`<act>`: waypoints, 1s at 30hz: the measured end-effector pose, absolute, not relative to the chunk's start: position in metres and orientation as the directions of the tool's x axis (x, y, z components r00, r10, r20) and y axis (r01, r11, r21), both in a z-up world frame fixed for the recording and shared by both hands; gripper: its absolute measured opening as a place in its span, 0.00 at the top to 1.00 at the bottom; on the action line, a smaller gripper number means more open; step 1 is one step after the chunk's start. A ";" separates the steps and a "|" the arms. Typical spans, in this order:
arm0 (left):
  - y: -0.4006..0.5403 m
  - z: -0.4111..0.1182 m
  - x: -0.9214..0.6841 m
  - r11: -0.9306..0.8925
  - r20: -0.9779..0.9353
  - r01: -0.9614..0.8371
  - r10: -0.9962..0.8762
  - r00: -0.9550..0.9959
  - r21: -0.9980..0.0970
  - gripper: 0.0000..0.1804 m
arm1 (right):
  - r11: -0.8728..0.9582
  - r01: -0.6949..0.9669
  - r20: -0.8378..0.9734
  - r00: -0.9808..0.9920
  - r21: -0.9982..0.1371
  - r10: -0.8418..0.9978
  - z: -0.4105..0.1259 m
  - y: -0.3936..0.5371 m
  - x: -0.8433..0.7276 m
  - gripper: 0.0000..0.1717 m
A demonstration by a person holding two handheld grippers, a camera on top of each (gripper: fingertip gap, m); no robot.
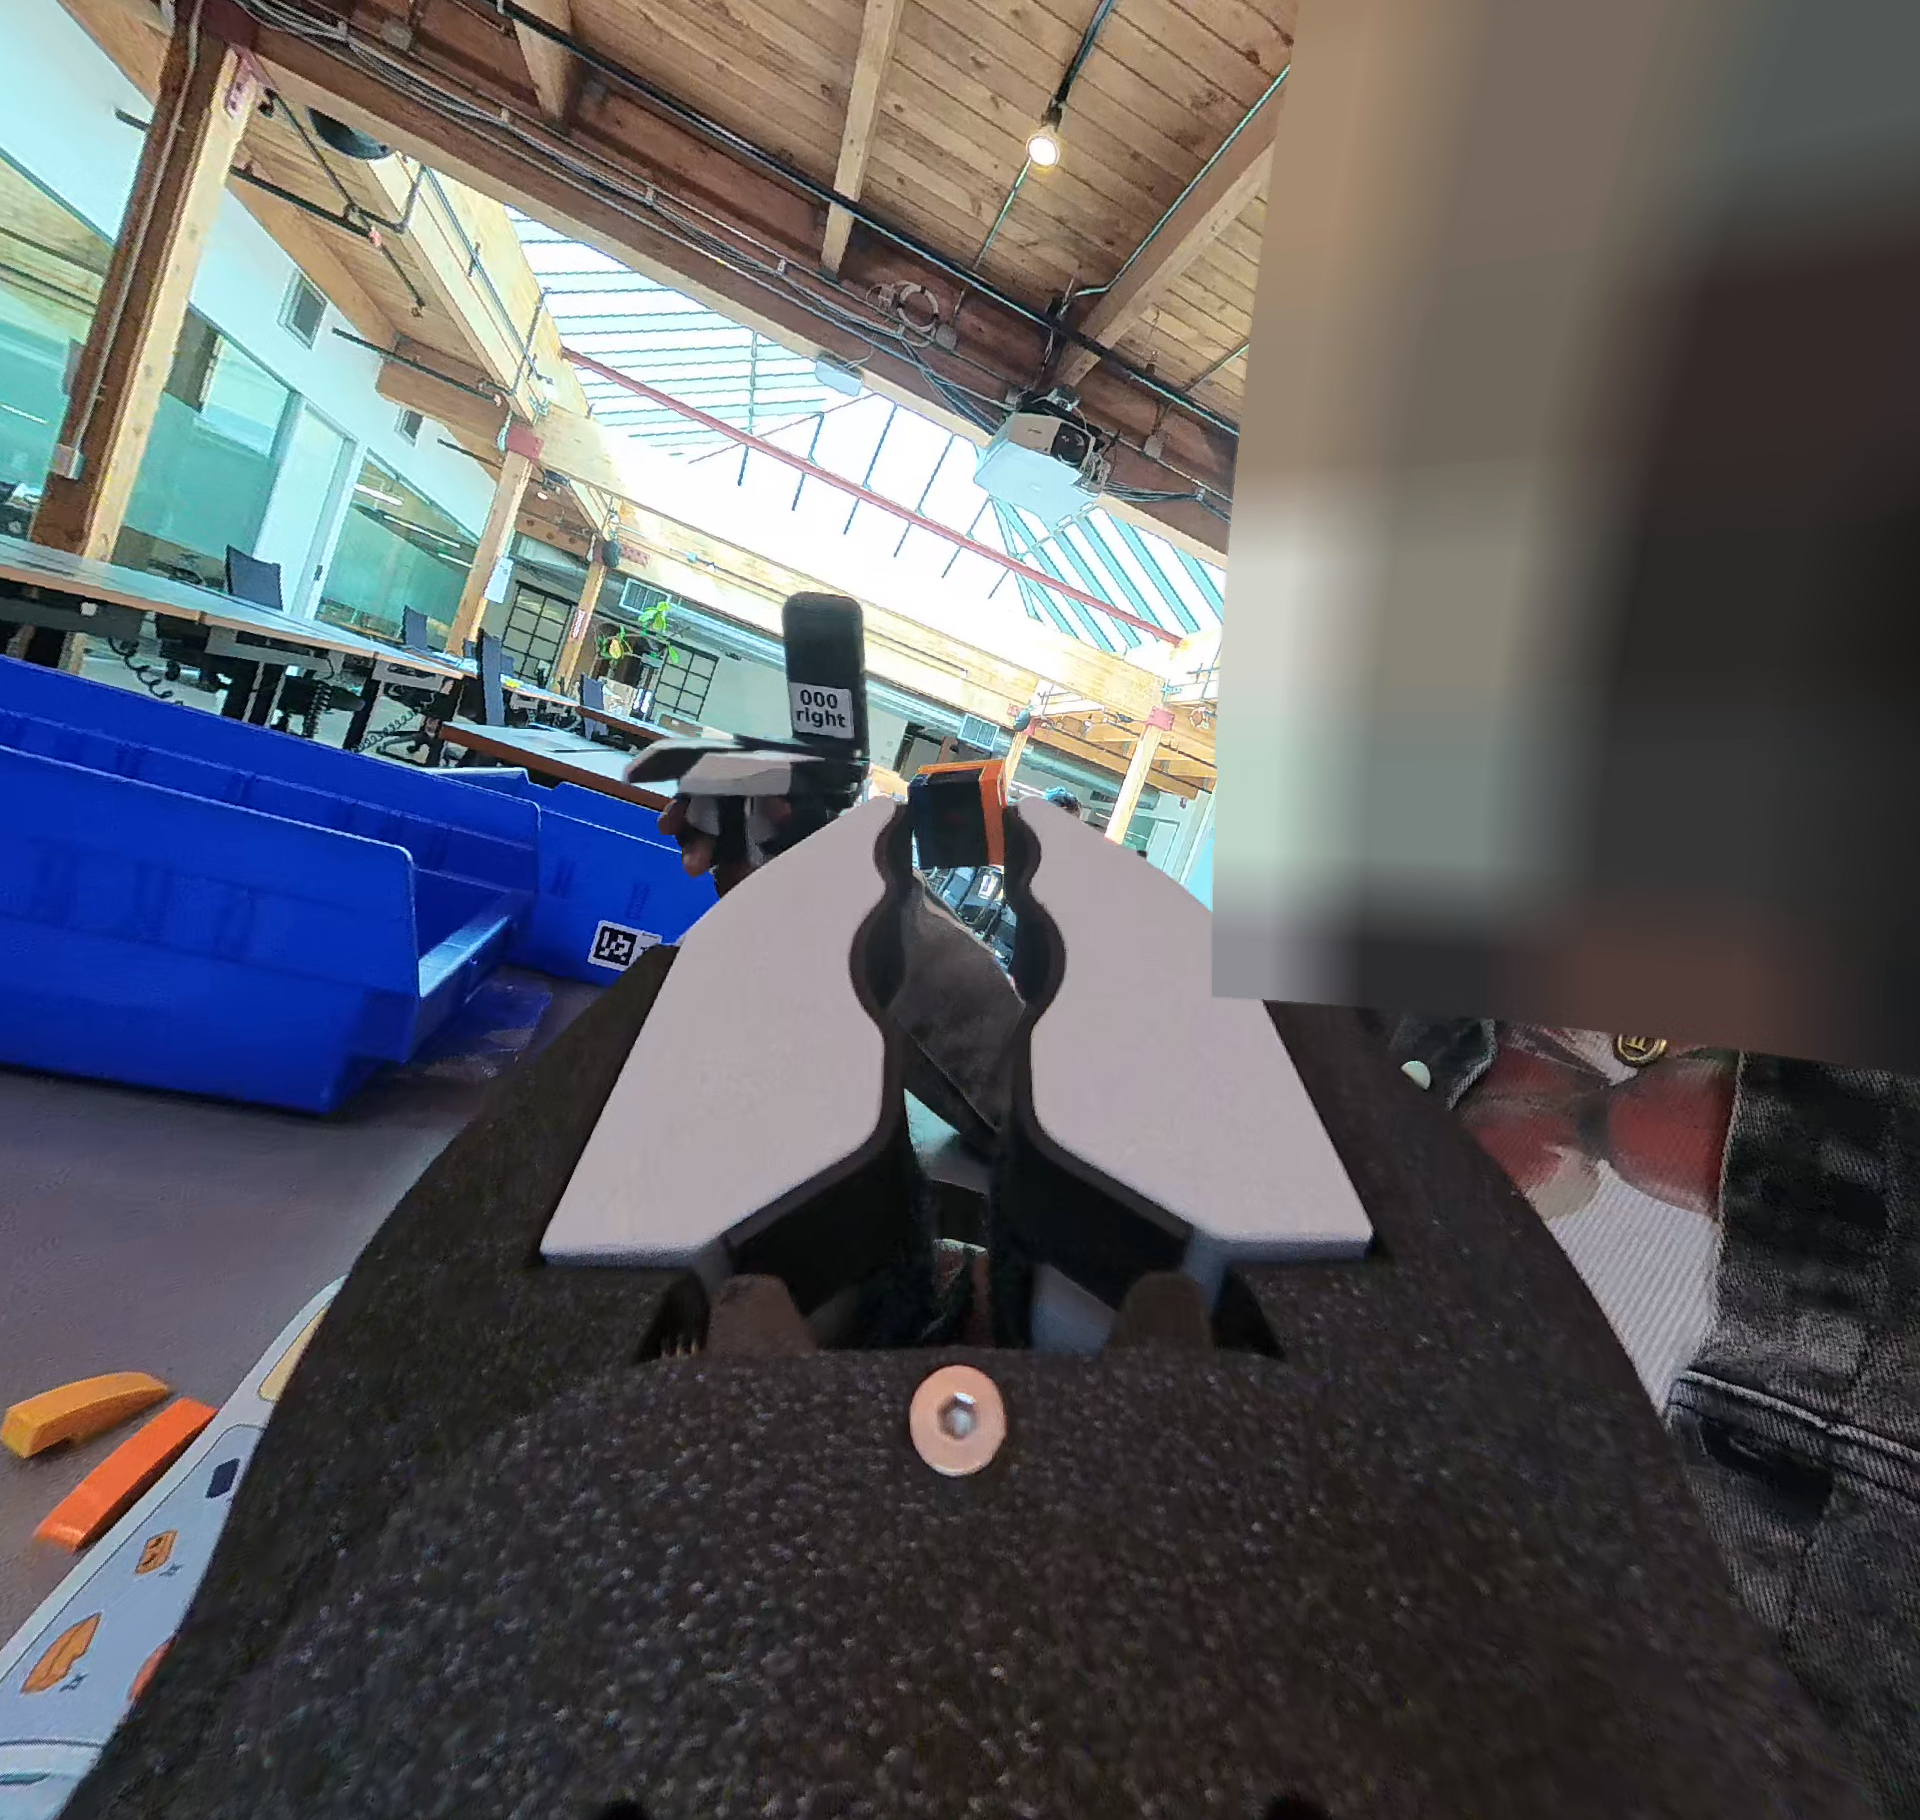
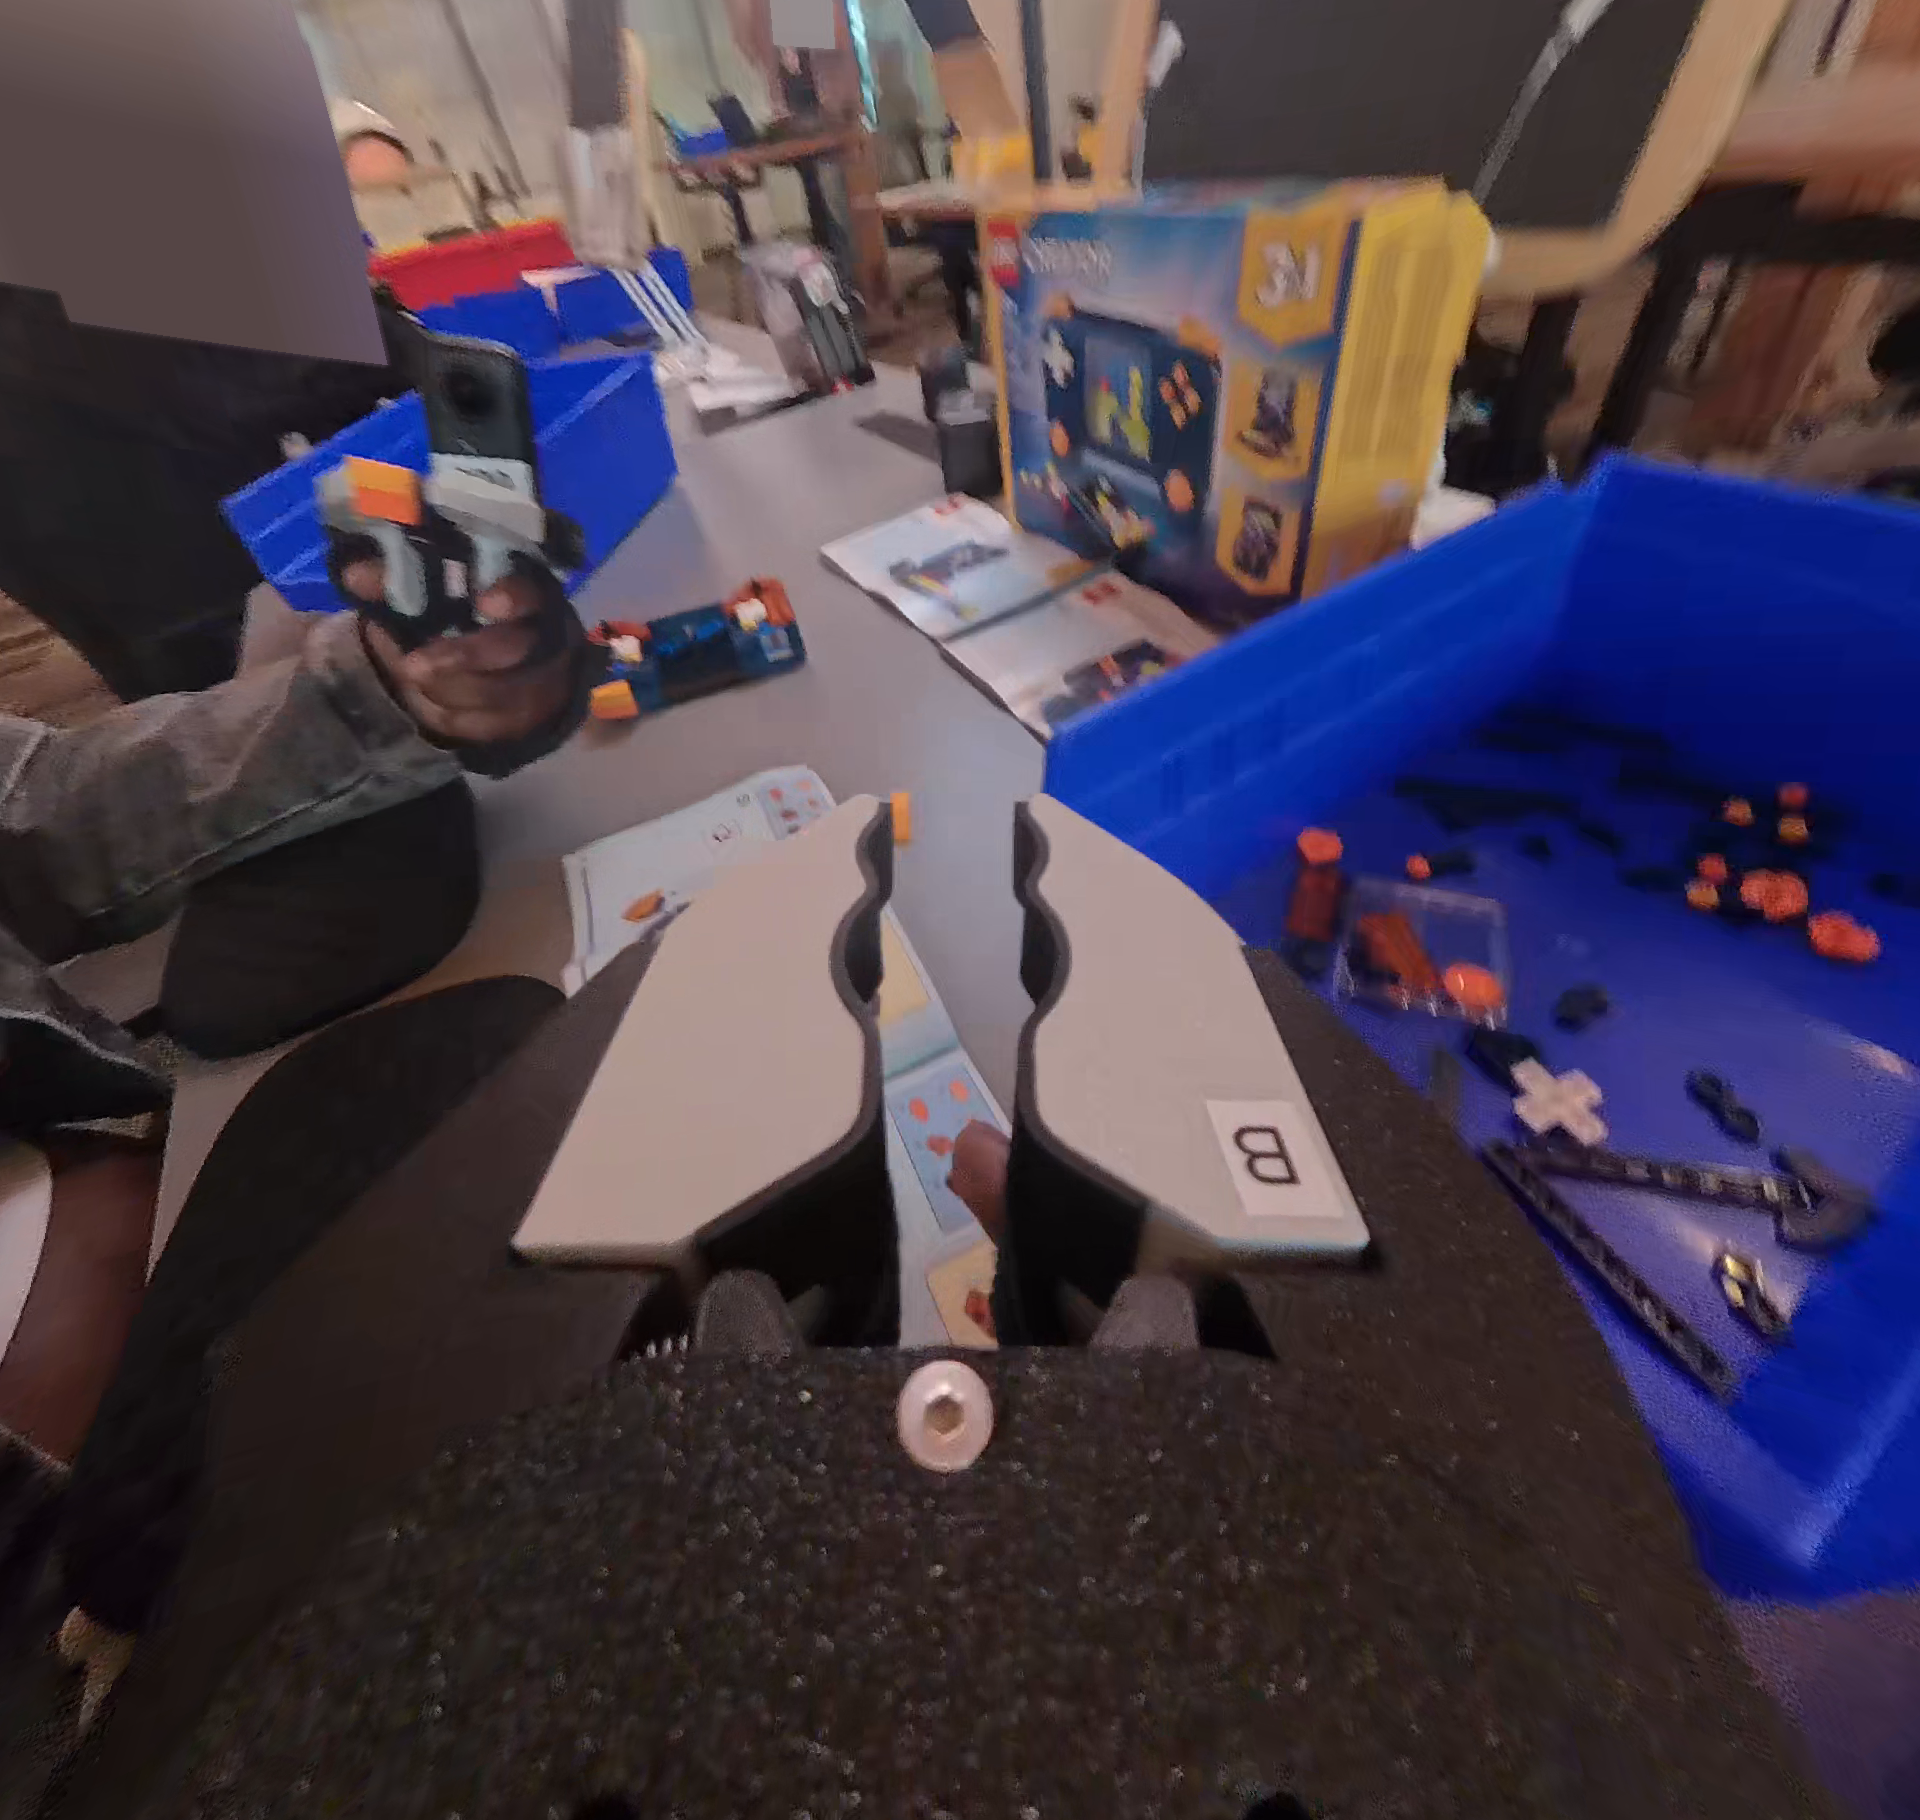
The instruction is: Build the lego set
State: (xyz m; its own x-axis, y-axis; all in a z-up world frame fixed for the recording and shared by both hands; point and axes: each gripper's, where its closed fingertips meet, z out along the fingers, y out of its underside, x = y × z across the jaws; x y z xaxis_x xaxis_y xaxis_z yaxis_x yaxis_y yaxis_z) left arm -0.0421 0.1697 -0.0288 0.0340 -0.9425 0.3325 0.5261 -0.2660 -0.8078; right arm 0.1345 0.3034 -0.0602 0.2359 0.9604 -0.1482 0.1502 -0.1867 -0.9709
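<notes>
Two grippers: held above a grey table (image 2: pixel 831 482).
Left gripper (image 1: pixel 958 814): clamped on a small blue-and-orange brick piece (image 1: pixel 956 814), raised at far left.
Model (image 2: pixel 696 643): lying far, left of centre.
Right gripper (image 2: pixel 953 820): jaws apart, bare, above a booklet (image 2: pixel 665 856).
Bin (image 2: pixel 1351 690): right, bricks inside.

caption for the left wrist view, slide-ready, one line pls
Left gripper, tilted toward the wooden ceiling, clamps a small orange-and-dark brick piece at its fingertips; blue bins sit at left.
</notes>
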 end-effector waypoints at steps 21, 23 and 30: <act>0.192 -0.017 -0.084 -0.241 0.420 0.696 -0.902 0.096 -0.676 0.91 | -0.074 0.699 -0.005 0.101 -0.711 0.995 -0.169 0.267 -0.027 1.00; 0.192 -0.017 -0.085 -0.238 0.419 0.698 -0.902 0.099 -0.676 0.91 | -0.053 0.759 0.025 0.091 -0.649 0.996 -0.177 0.276 -0.033 0.99; 0.188 -0.014 -0.082 -0.227 0.397 0.684 -0.912 0.100 -0.693 0.91 | -0.184 0.840 -0.091 0.160 -0.510 0.983 -0.203 0.275 -0.035 0.94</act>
State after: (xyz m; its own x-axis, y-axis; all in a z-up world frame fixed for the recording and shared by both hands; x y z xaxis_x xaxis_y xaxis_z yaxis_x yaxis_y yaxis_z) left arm -0.0822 0.1880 -0.0144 0.0999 -0.9122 0.3973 0.6844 -0.2269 -0.6929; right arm -0.0353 0.2754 -0.2032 0.1597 0.9830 -0.0905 0.8401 -0.1835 -0.5104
